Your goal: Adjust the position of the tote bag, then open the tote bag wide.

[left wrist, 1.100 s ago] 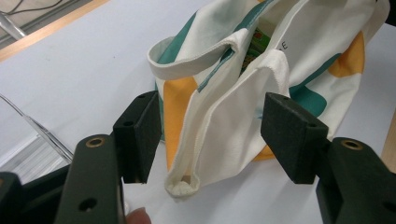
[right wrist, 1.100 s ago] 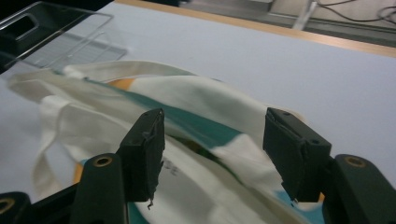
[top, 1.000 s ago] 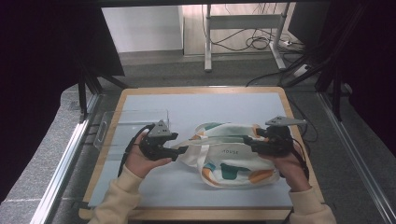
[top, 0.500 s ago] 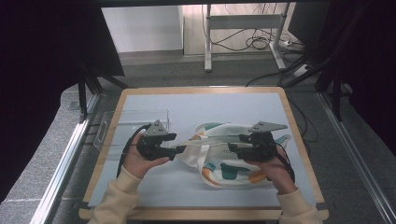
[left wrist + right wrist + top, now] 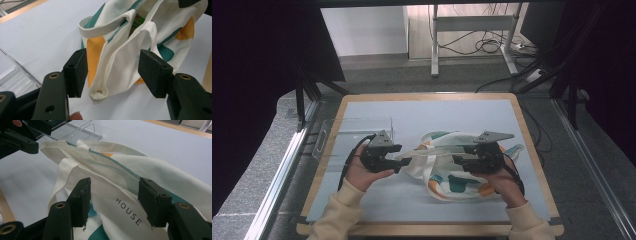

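A cream canvas tote bag (image 5: 452,167) with teal and orange patches lies lengthwise mid-desk. Left gripper (image 5: 112,72) fingers straddle its folded handle, spread. Right gripper (image 5: 113,200) fingers, just closing, stand spread over its mouth.

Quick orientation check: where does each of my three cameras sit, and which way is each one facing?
High view: above the table's near side, looking forward and down; forearms, both hands.
Left gripper view: rides the left gripper, looking along open jaws at the tote bag's handle.
Right gripper view: rides the right gripper, over the bag's printed side.
All share the bag.
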